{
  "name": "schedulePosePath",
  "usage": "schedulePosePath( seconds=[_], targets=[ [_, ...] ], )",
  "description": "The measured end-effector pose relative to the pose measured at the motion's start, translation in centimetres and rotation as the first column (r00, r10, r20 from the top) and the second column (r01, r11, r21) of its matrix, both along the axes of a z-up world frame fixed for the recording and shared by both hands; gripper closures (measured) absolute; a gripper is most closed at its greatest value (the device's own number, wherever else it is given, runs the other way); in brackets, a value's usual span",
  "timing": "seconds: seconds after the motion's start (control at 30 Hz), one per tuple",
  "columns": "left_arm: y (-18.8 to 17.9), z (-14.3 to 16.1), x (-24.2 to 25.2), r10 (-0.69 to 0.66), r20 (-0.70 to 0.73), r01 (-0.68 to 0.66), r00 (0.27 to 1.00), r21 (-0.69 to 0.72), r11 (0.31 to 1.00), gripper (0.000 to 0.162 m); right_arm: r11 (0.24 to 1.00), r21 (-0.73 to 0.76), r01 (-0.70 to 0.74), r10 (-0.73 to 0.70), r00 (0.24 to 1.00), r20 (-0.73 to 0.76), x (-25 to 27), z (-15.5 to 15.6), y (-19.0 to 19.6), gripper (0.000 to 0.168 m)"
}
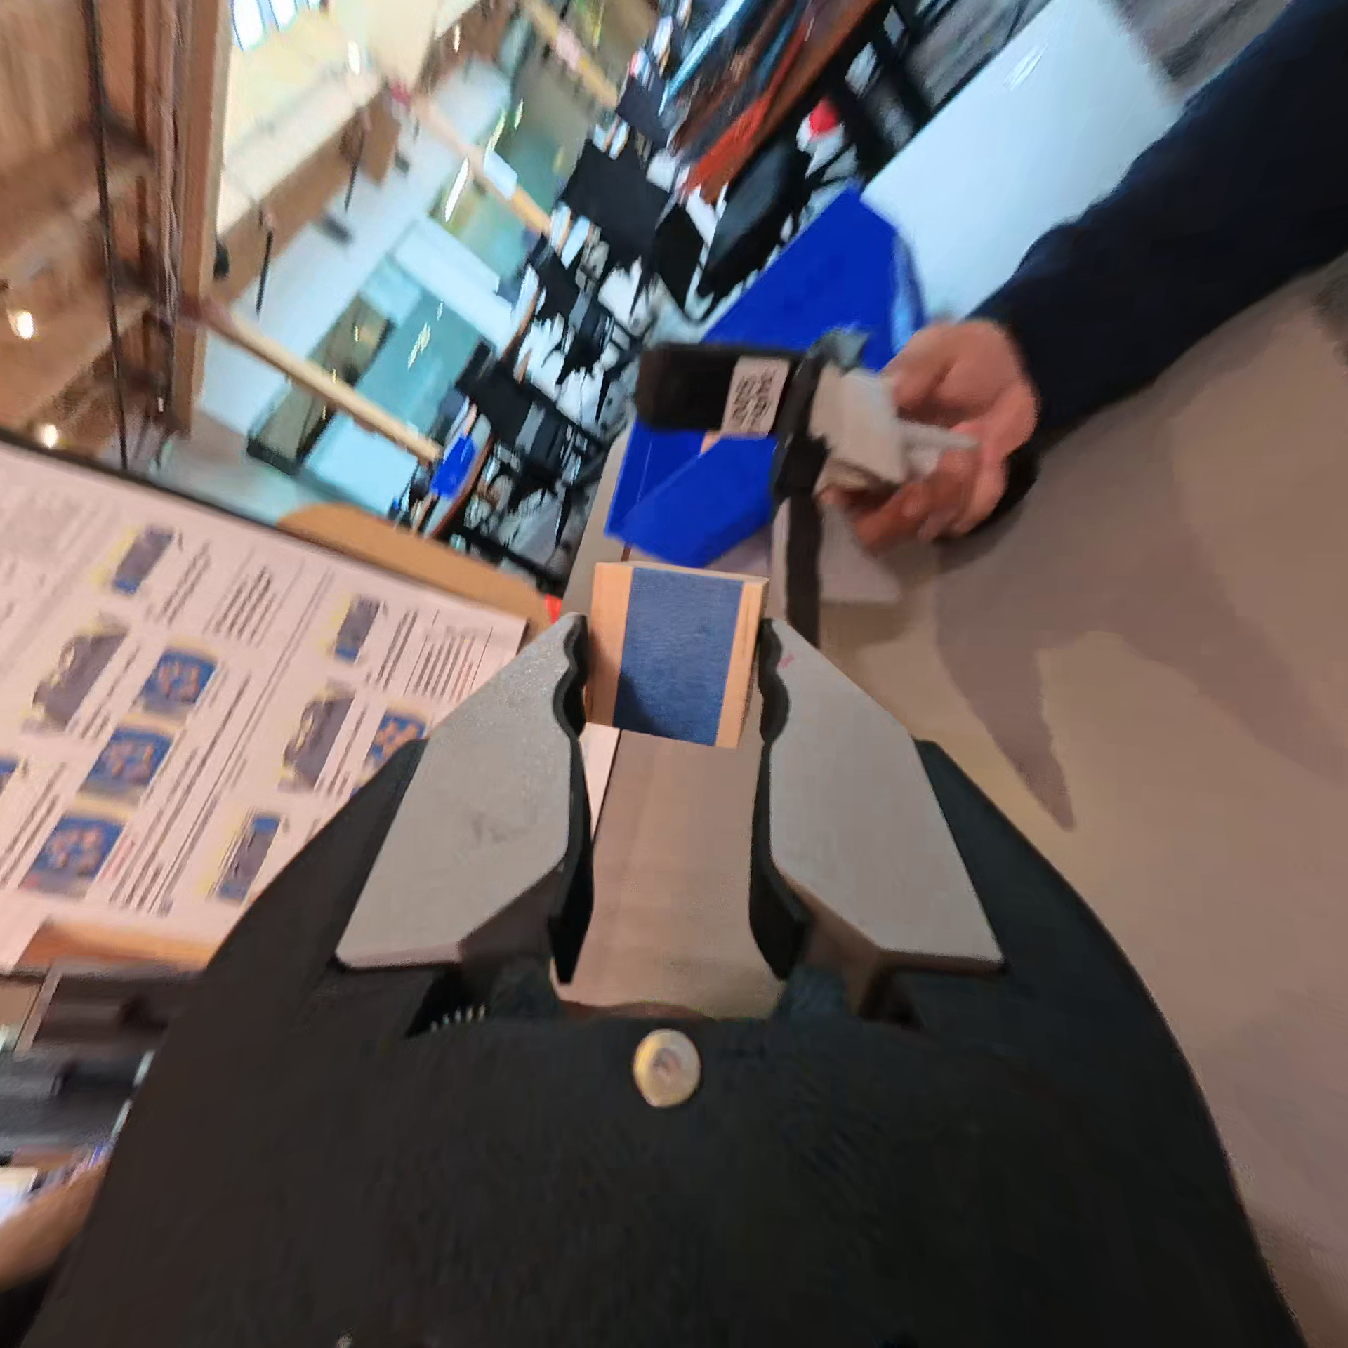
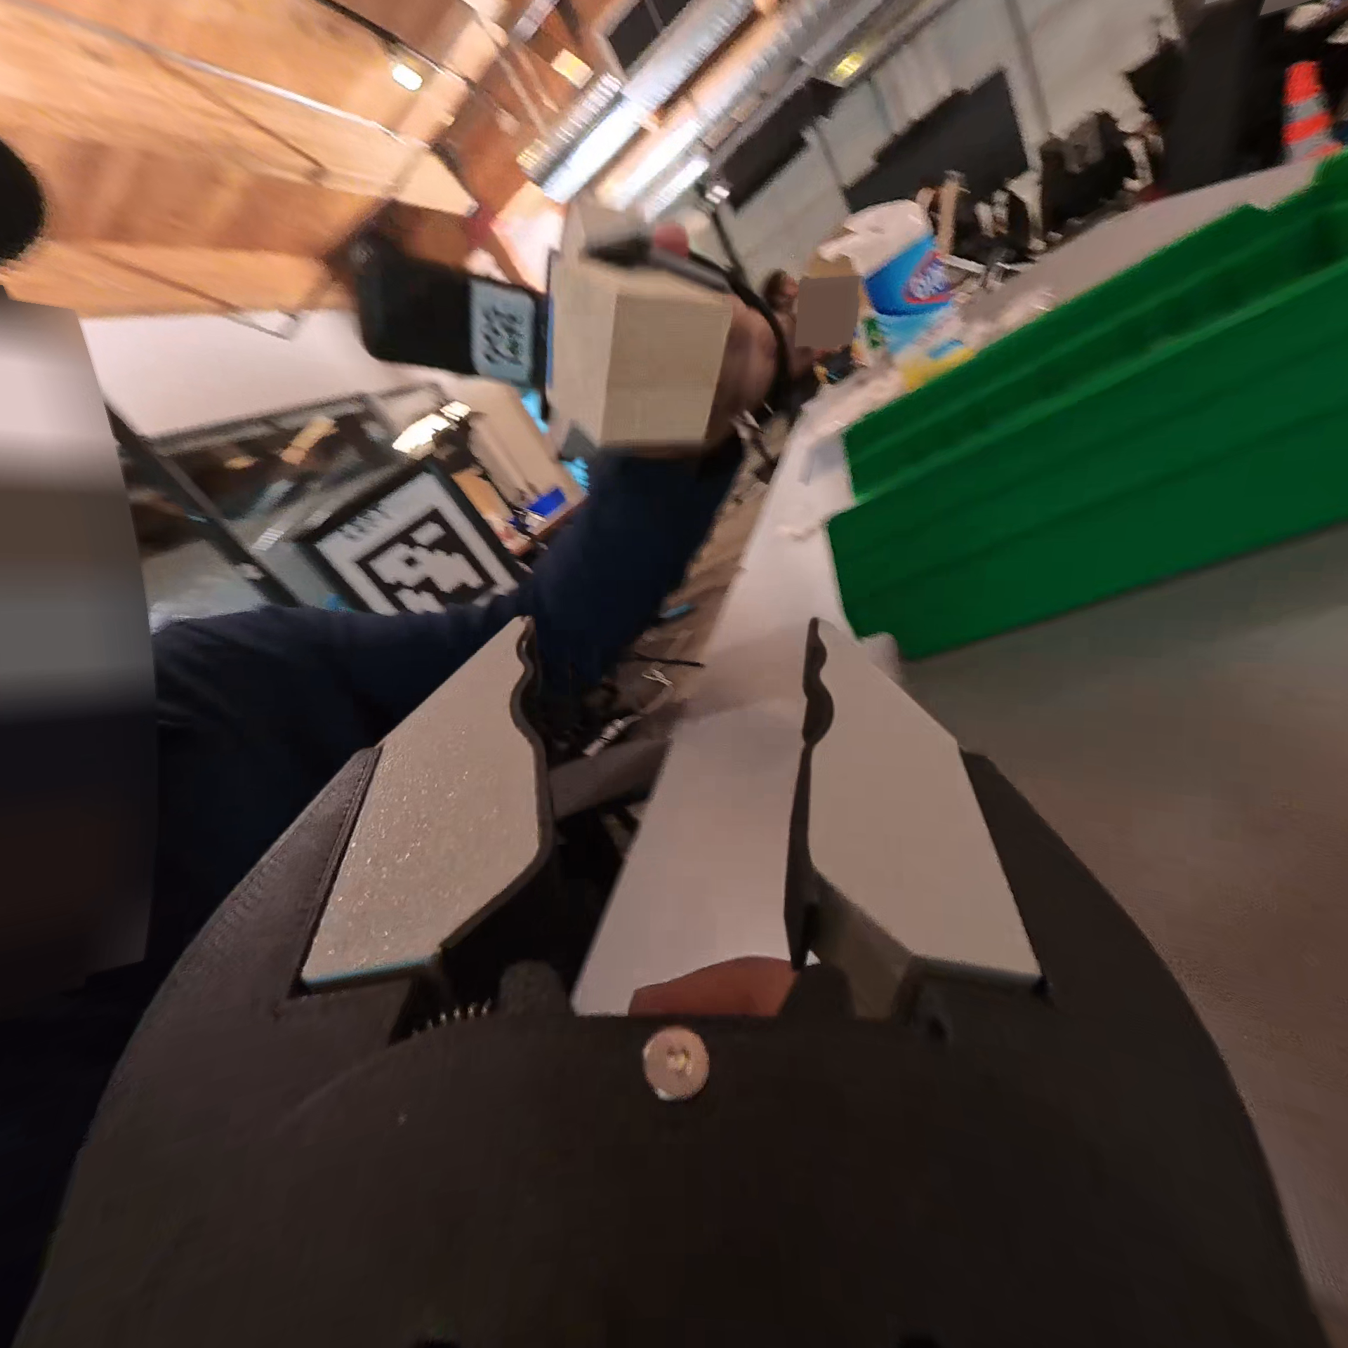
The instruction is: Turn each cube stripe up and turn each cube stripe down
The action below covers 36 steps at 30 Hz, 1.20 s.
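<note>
The pale wooden cube with a broad dark-blue stripe (image 1: 675, 653) sits just above the centre of the left wrist view, pinched between the tips of the left gripper (image 1: 672, 675), whose grey fingers (image 1: 510, 737) press on its two bare wooden side faces. Its striped face is turned toward the camera, the stripe running from the top edge to the bottom edge with a narrow strip of bare wood on either side. The cube leans slightly and is held clear of the grey tabletop (image 1: 1094, 729).

bright indoor light | backgrounds motion-blurred — edges warped | soft shadows
</note>
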<state>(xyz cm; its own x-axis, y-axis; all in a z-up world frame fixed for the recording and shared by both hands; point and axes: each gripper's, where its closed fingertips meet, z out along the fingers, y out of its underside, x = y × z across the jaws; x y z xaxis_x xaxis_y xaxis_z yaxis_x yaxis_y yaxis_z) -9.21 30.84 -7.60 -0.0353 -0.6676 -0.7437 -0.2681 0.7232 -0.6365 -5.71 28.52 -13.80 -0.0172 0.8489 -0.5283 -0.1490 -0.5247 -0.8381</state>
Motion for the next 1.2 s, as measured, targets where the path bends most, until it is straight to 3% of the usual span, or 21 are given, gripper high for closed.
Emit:
schedulePosePath(
  seconds=[0.1, 0.23, 0.43, 0.67, 0.77, 0.97, 1.2],
  targets=[
    [-3.6, -0.1, 1.9, -0.103, 0.047, 0.103, 0.994, 0.018, 0.995, 0.117, 0.994, -0.005, -0.110, 0.108, 0.984, -0.143, 0.5, 2.4, -1.8, 0.104],
    [-5.7, -1.2, 4.3, -0.159, 0.087, 0.158, 0.983, 0.025, 0.987, 0.117, 0.988, 0.009, -0.154, 0.152, 0.965, -0.214, 1.0, 3.6, -2.6, 0.103],
    [-5.6, -2.3, 6.9, -0.178, 0.172, 0.185, 0.969, -0.024, 0.982, 0.117, 0.992, 0.042, -0.123, 0.129, 0.963, -0.235, 1.7, 4.2, -2.5, 0.125],
    [-4.1, -2.6, 8.6, -0.099, 0.280, 0.104, 0.955, -0.001, 0.995, 0.117, 0.992, -0.031, -0.120, 0.107, 0.955, -0.276, 2.6, 4.1, -1.5, 0.118],
    [-4.0, -3.4, 9.1, -0.105, 0.296, 0.119, 0.949, -0.029, 0.993, 0.117, 0.995, -0.022, -0.101, 0.092, 0.965, -0.246, 2.2, 3.5, -1.2, 0.123],
    [-3.3, -4.5, 8.8, -0.064, 0.298, 0.073, 0.952, -0.019, 0.997, 0.118, 0.998, -0.022, -0.055, 0.051, 0.985, -0.168, 2.0, 2.4, -0.5, 0.123],
    [-3.6, -5.0, 8.1, -0.073, 0.290, 0.073, 0.954, 0.009, 0.997, 0.118, 0.990, -0.069, -0.123, 0.110, 0.978, -0.177, 1.9, 1.8, -0.9, 0.126]
  ],
)
